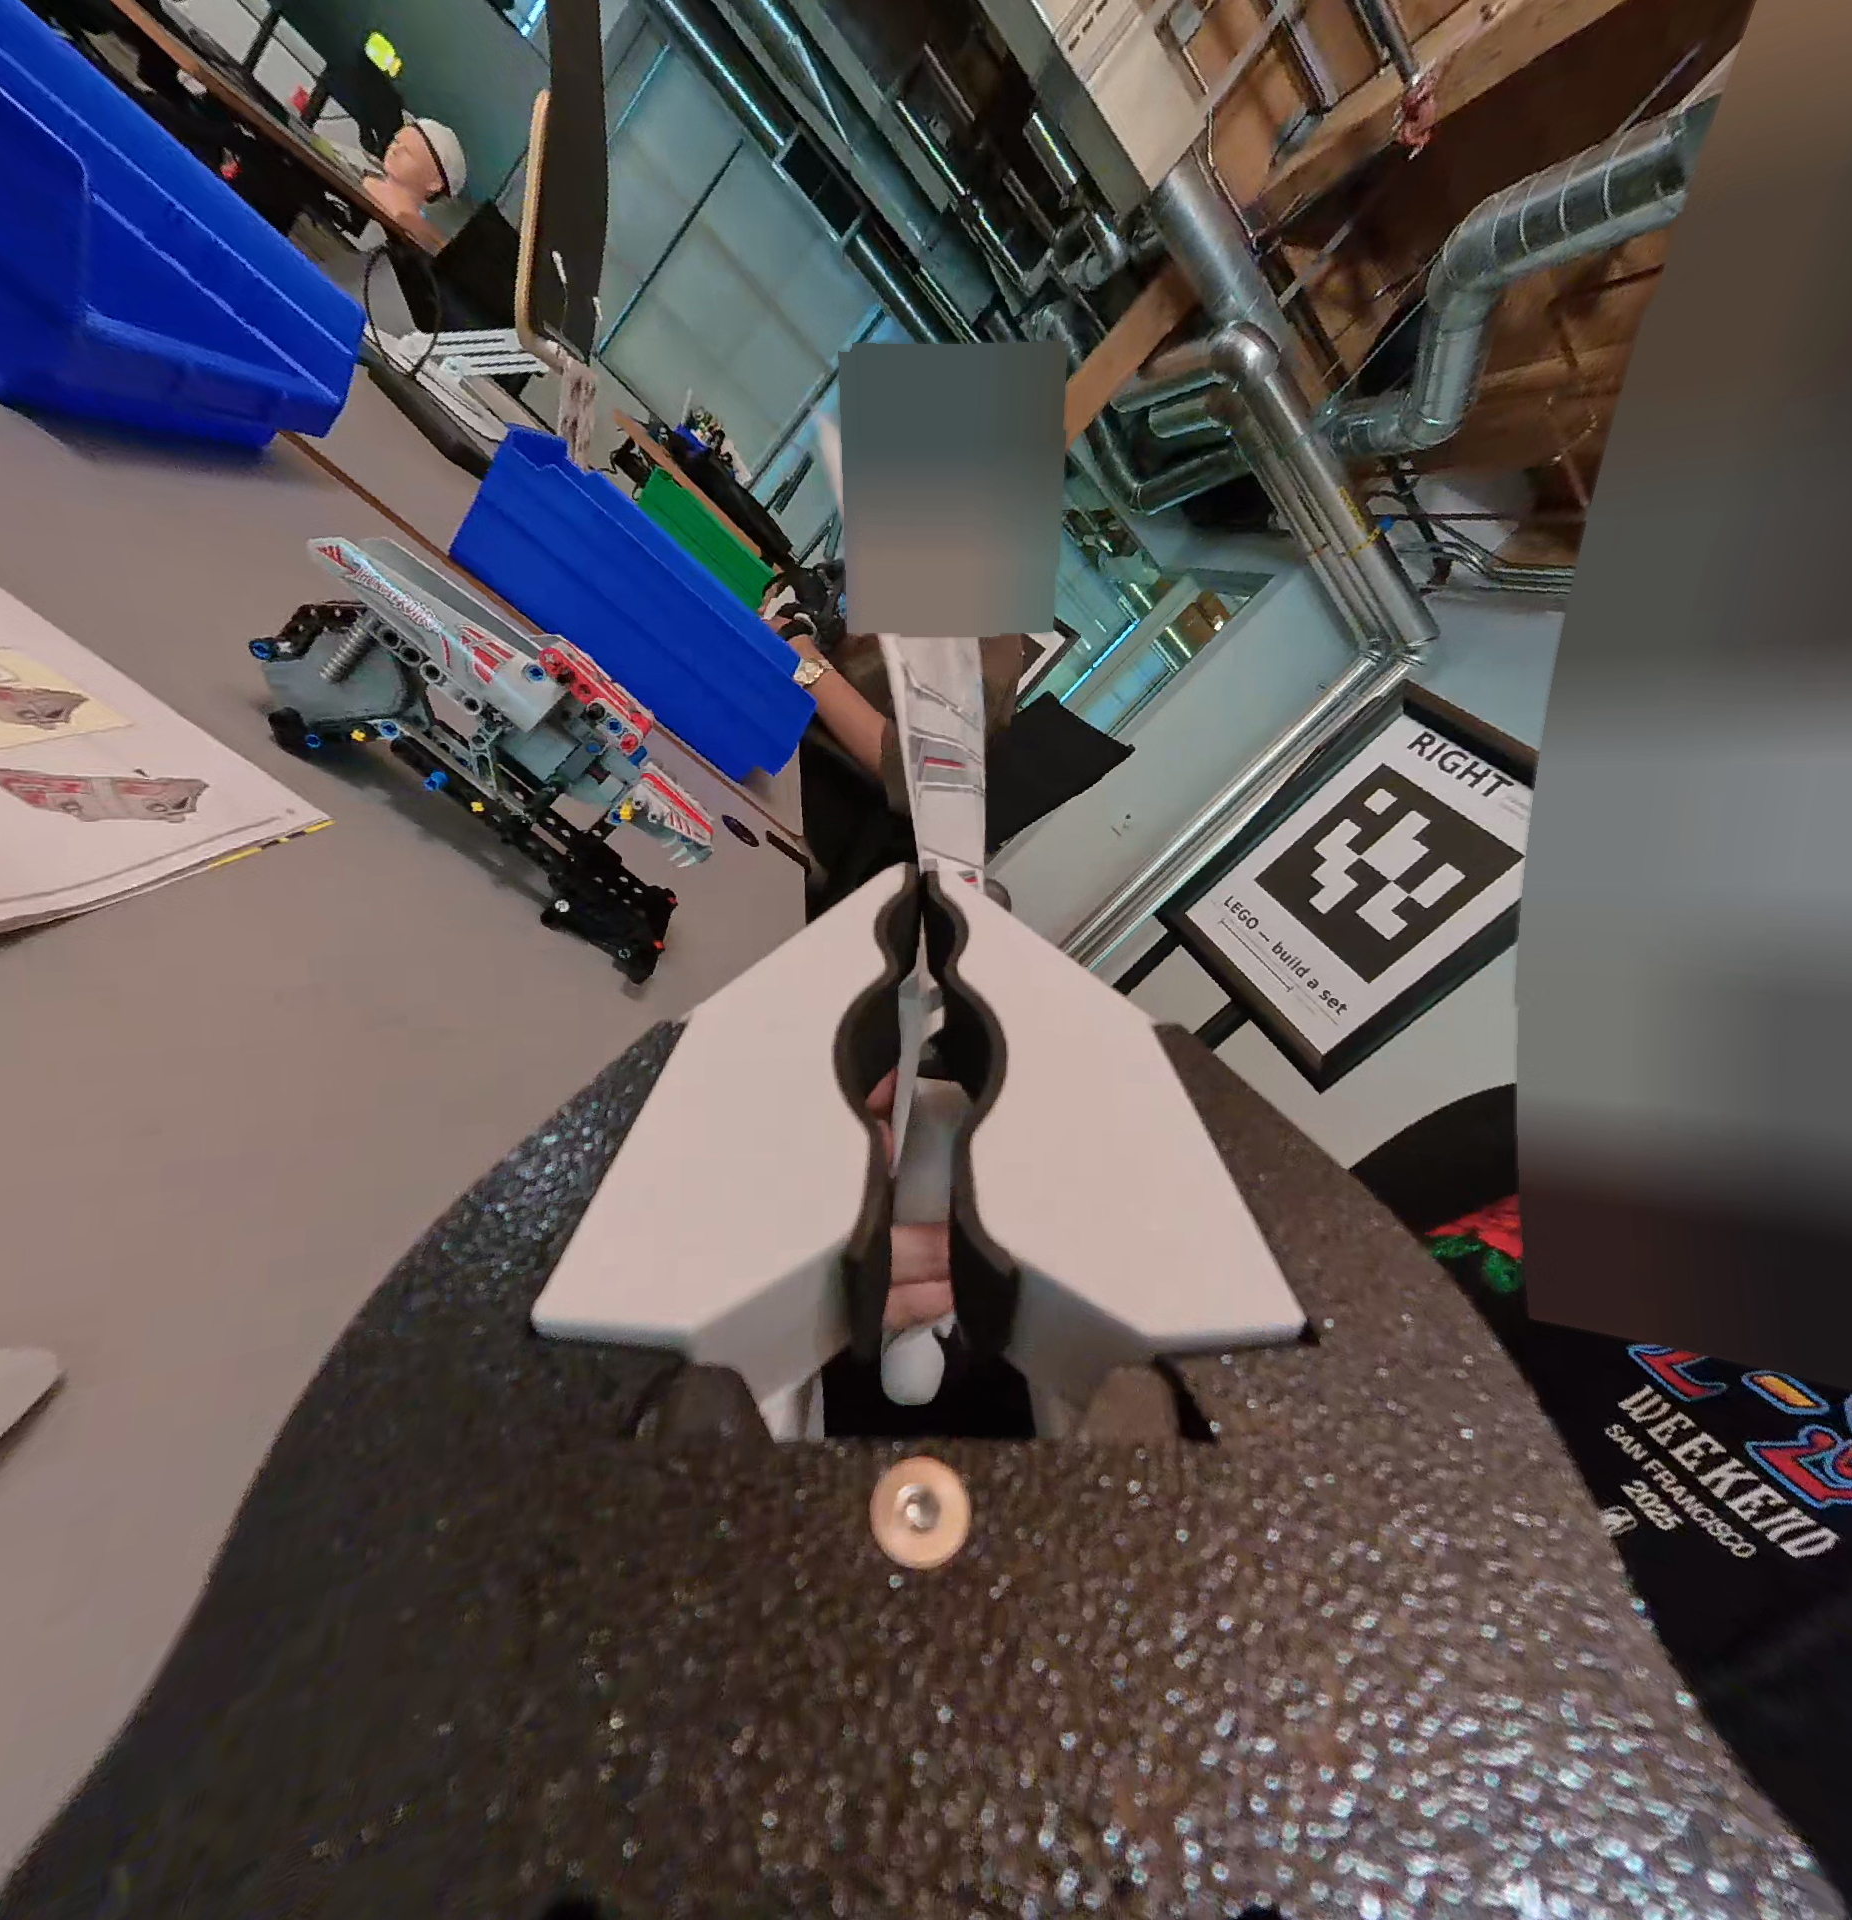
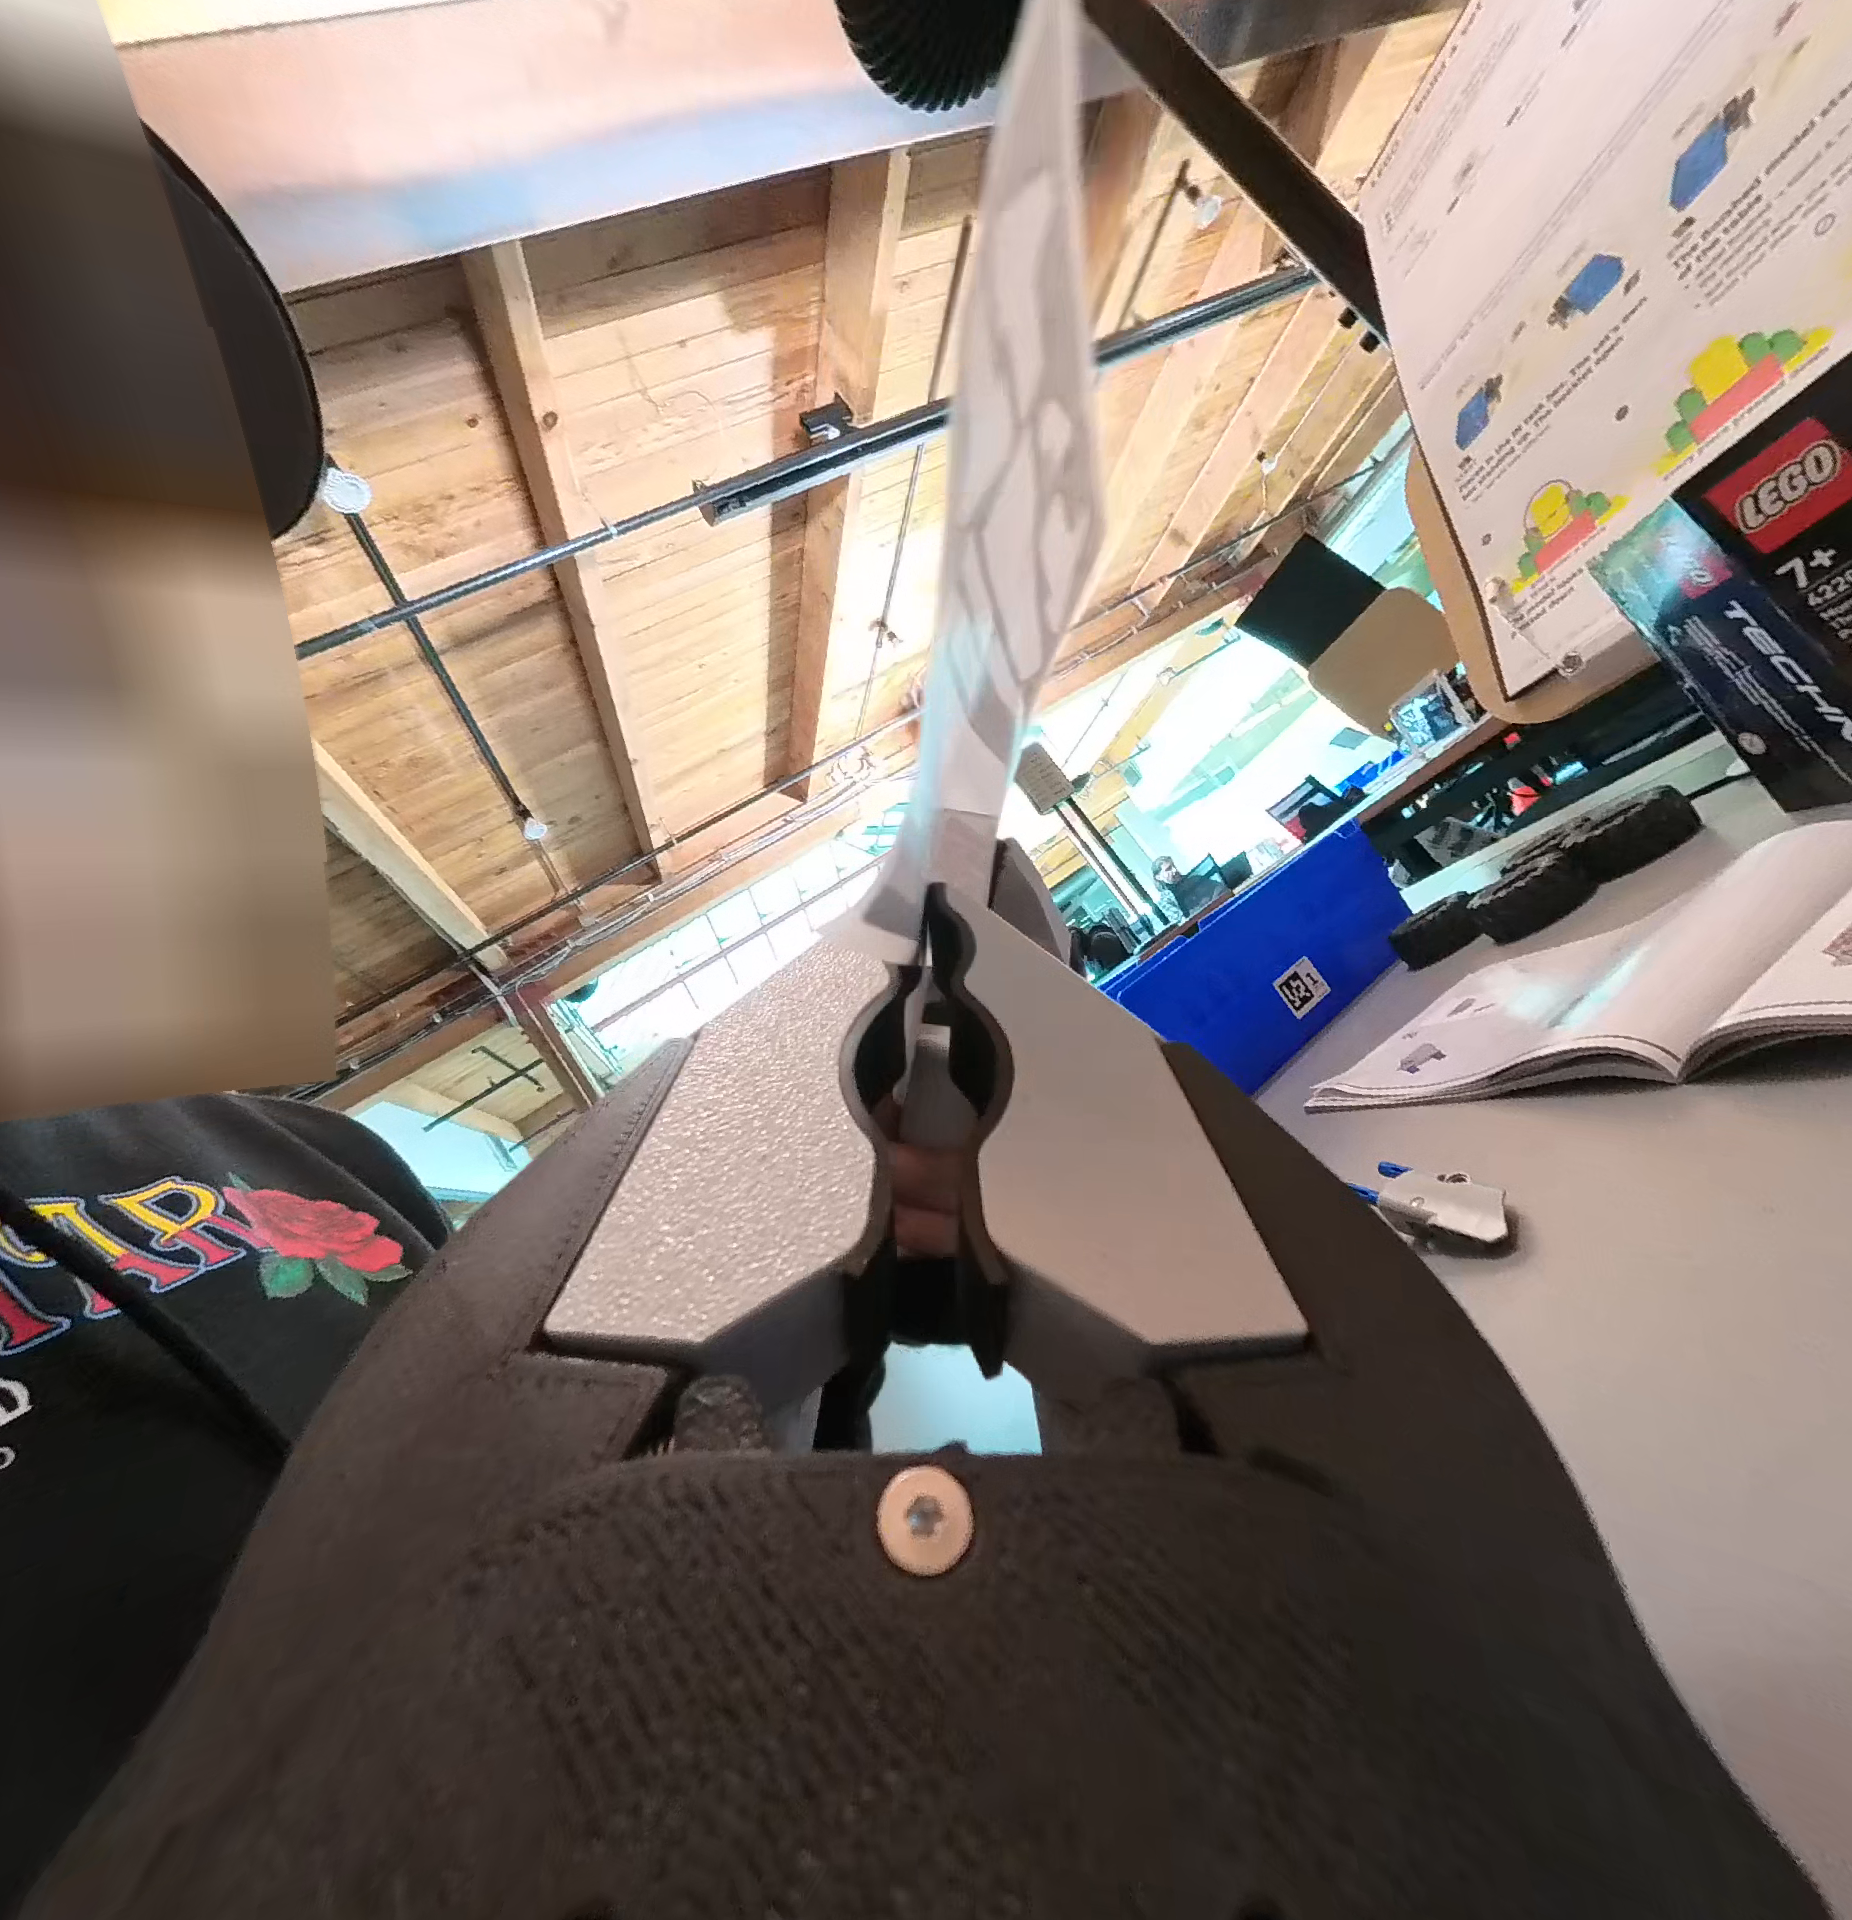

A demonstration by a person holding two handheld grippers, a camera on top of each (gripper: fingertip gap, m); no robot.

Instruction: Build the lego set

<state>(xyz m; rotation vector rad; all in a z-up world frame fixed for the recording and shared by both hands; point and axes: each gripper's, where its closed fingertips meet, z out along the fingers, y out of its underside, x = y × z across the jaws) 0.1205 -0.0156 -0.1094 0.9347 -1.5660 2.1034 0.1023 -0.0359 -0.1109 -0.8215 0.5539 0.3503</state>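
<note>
- Your left gripper (image 1: 922, 894) is pinched narrow on a thin white sheet with grey and red markings (image 1: 937, 748), which rises from the fingertips at the frame's centre.
- Your right gripper (image 2: 932, 909) clamps a white sheet with grey shapes (image 2: 1015, 499) too, running up toward the top edge; I cannot tell whether it is the same sheet.
- The part-built grey, red and black lego model (image 1: 486, 717) stands on the grey table (image 1: 278, 1091) at centre left of the left wrist view, just in front of a blue bin (image 1: 631, 603).
- The open instruction booklet (image 2: 1649, 997) lies at right of the right wrist view, with black tyres (image 2: 1556, 873) behind it.
</note>
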